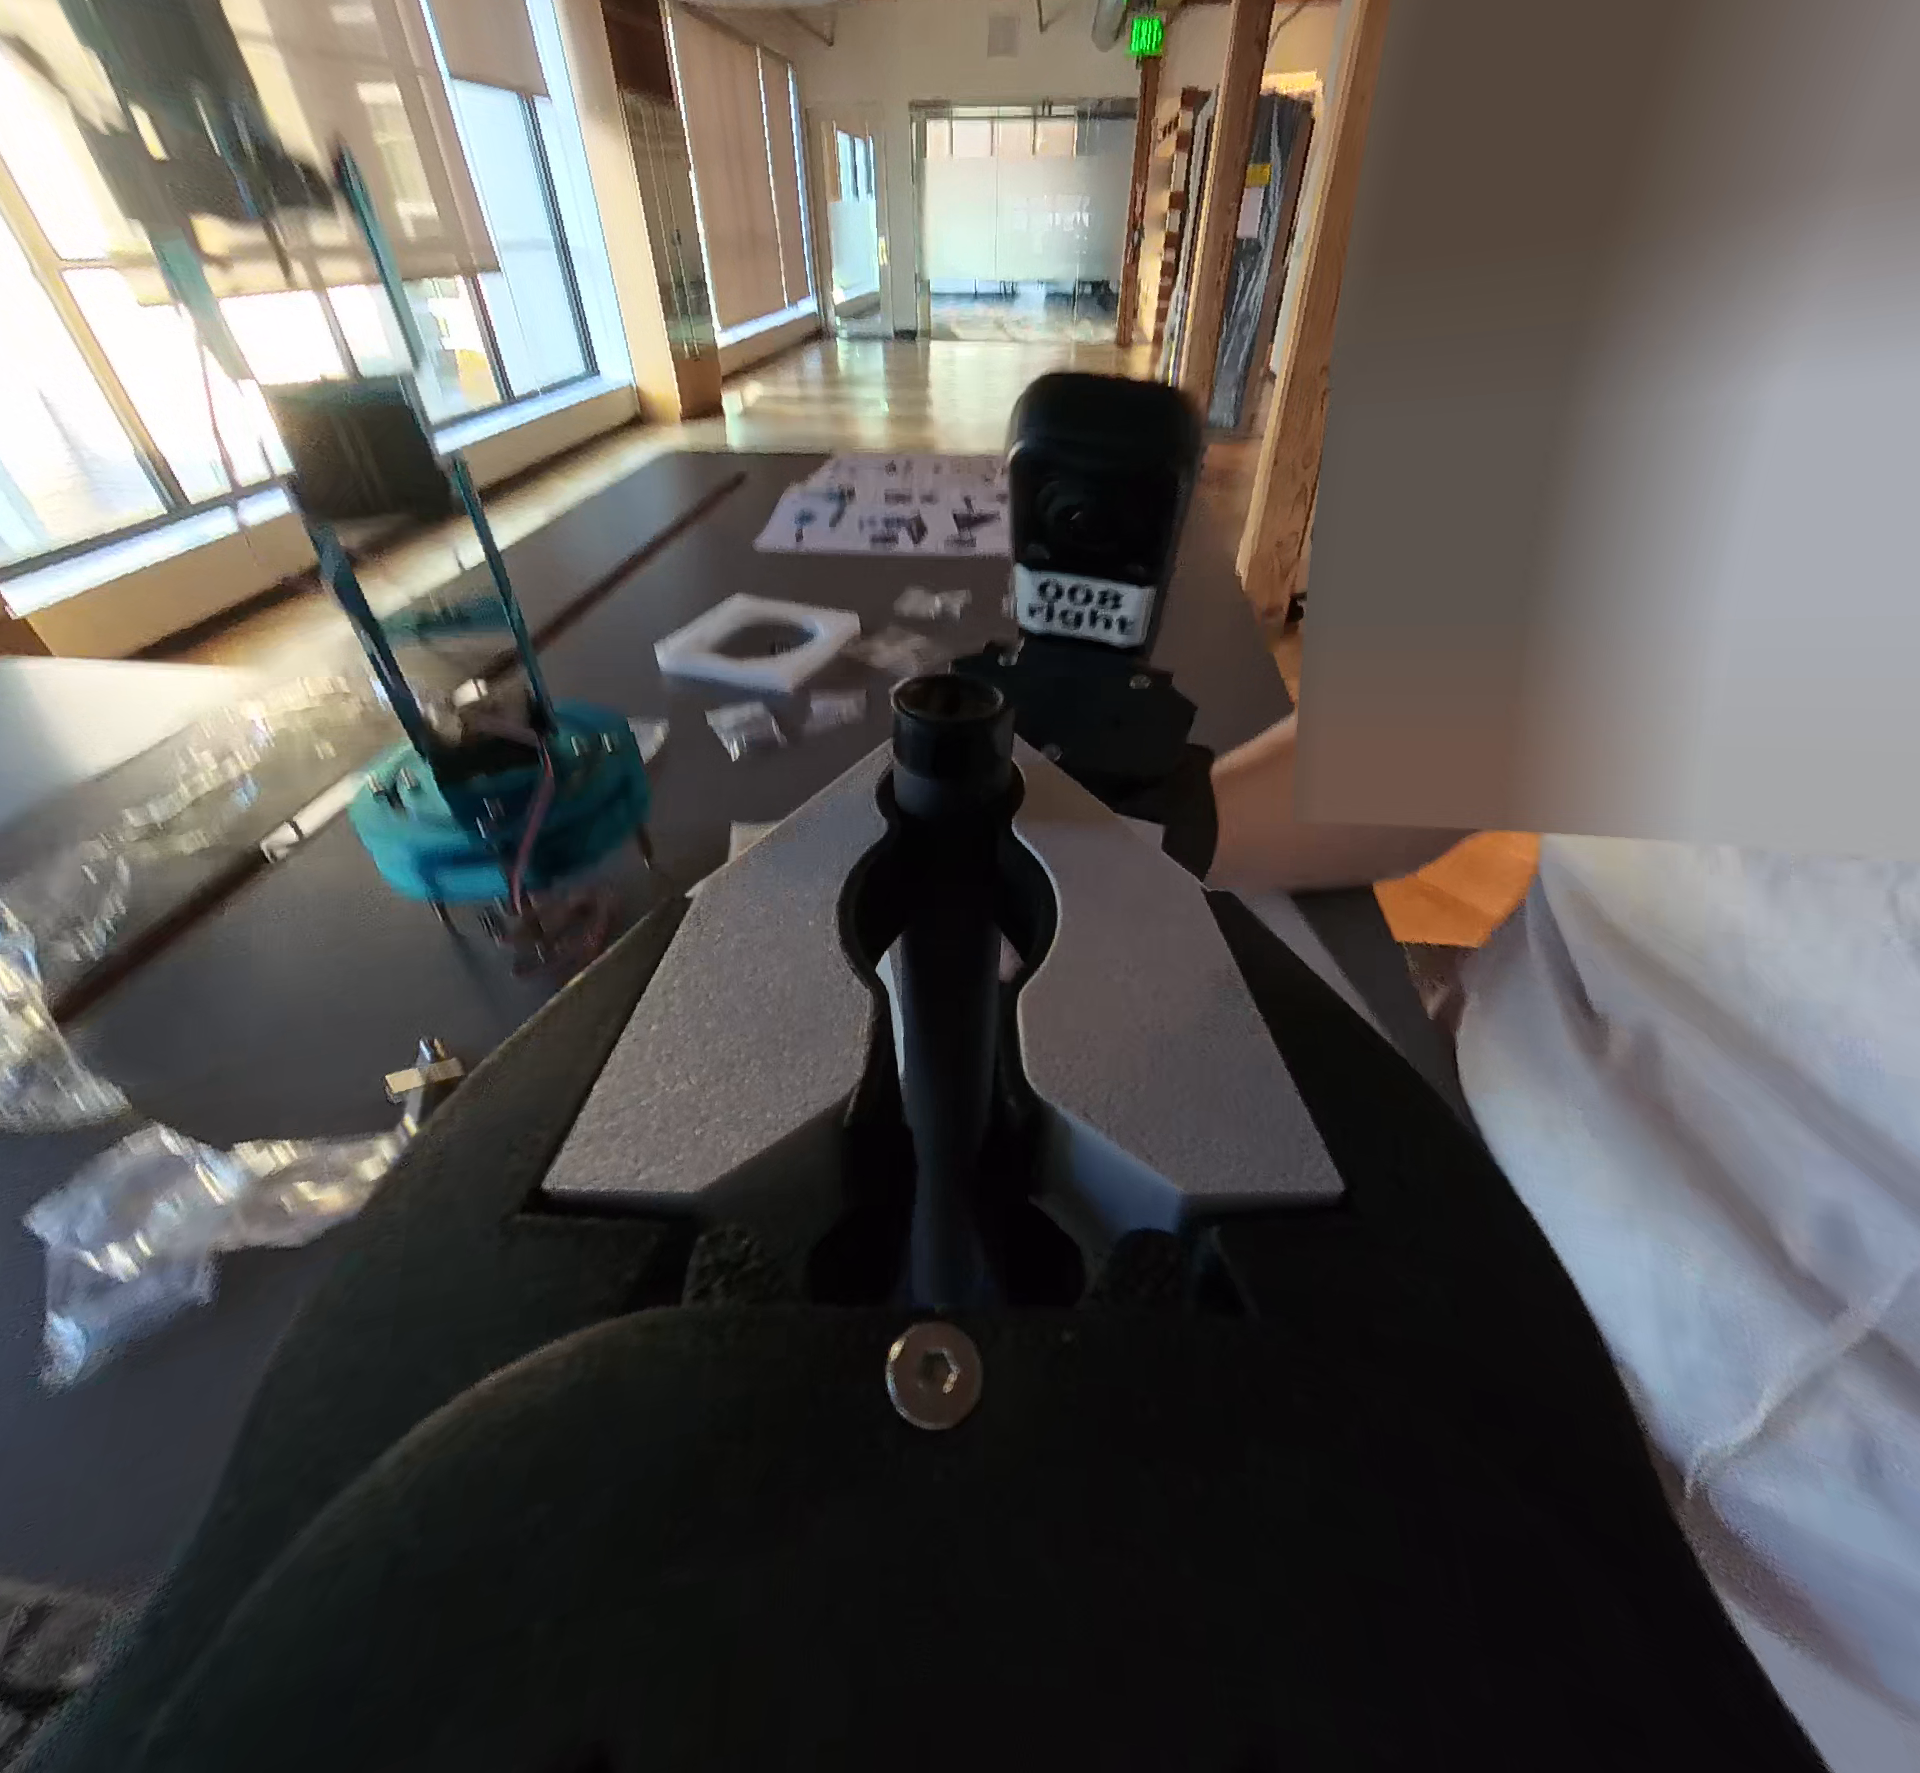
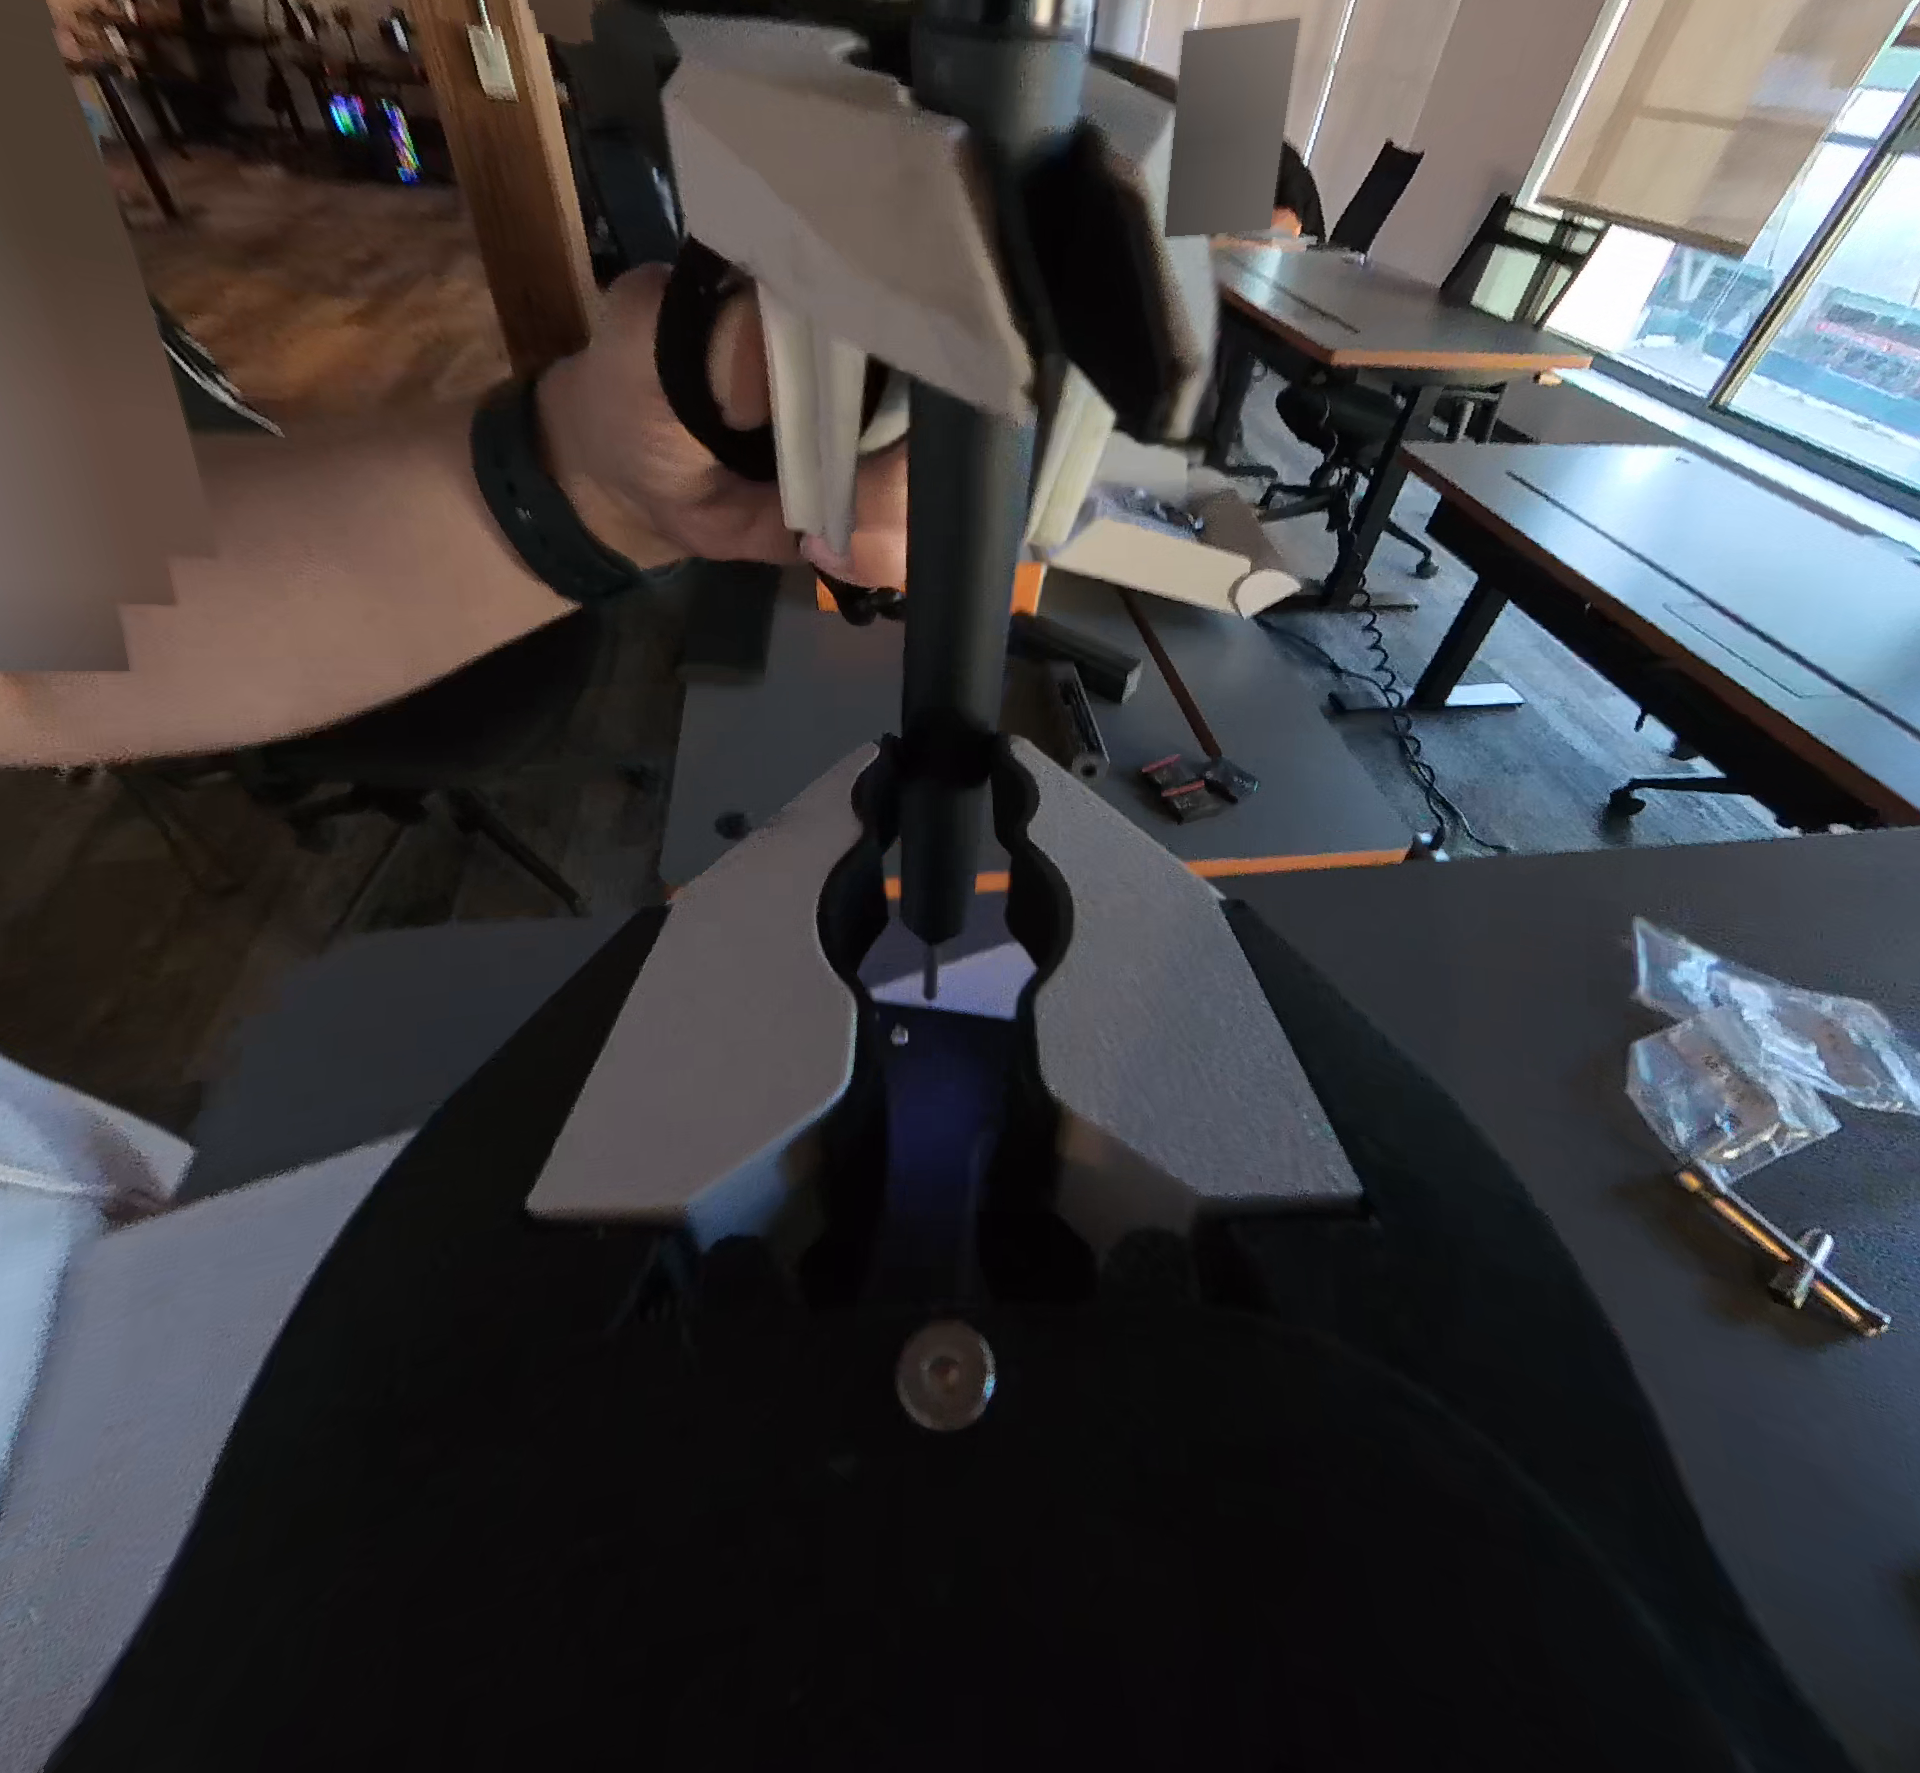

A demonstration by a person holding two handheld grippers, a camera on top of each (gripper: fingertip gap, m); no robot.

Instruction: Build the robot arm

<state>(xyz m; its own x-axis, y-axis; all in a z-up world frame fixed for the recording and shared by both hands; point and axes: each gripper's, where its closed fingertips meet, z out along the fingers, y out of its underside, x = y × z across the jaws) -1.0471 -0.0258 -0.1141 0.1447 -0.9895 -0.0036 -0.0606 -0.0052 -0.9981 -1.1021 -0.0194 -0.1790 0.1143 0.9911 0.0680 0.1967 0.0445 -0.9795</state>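
The left gripper [image 1: 951,788] is clamping a black screwdriver [image 1: 951,944], its jaws pinched narrow around the handle, whose butt end is sticking out past the jaw tips. In the right wrist view the same tool is running lengthwise from the left gripper [image 2: 997,165] toward the right gripper [image 2: 940,778], whose jaws are closing narrowly around the slimmer front of the shaft; its thin metal bit is poking into the gap behind the jaw tips. So the long axis is lying straight between both jaws. Ahead and to the left of the left jaws, a blue round assembly [image 1: 499,798] is standing on the dark counter [image 1: 260,996], with clear plastic bags [image 2: 1766,1058] lying right of the right jaws.
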